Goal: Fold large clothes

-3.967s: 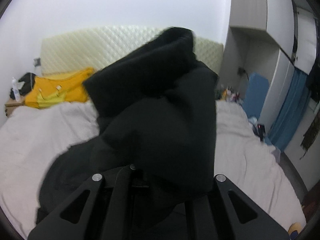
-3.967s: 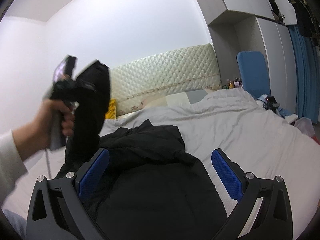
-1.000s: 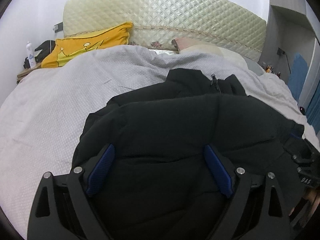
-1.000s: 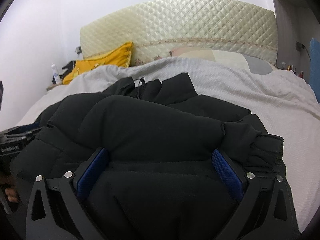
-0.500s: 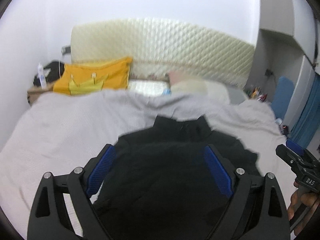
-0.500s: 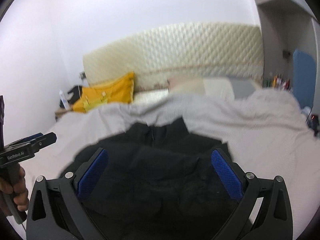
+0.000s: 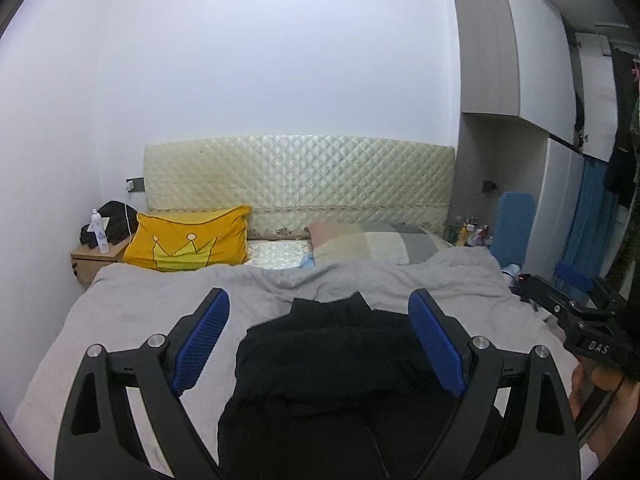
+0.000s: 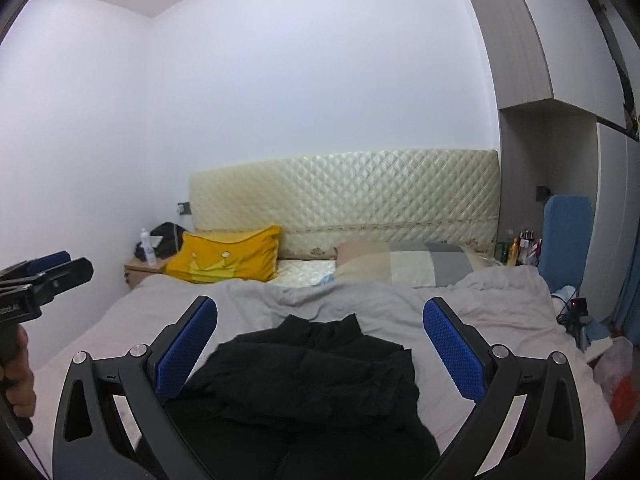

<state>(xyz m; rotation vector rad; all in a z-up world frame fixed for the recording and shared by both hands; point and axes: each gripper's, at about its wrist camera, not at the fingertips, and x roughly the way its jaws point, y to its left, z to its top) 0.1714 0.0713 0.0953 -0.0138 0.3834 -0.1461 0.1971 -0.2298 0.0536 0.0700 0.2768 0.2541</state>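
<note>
Both the left claw [image 7: 318, 344] and the right claw [image 8: 320, 350] hang wide and empty above the bed [image 8: 500, 312]. At six o'clock below them the black jacket [image 8: 316, 376] lies bundled compactly, collar toward twelve. The folding looks essentially finished, with perhaps only tidying left.

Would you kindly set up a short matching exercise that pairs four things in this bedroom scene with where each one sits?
Things:
1. black jacket
2. yellow crown pillow
3. white bottle
4. blue board

Places:
A. on the wooden nightstand in the corner left of the bed
B. propped at the quilted headboard, on the bed's left side
C. standing upright to the right of the bed, by the wardrobe
D. lying on the grey duvet, in the middle of the bed

Pairs: 1-D, 2-B, 3-A, 4-C
</note>
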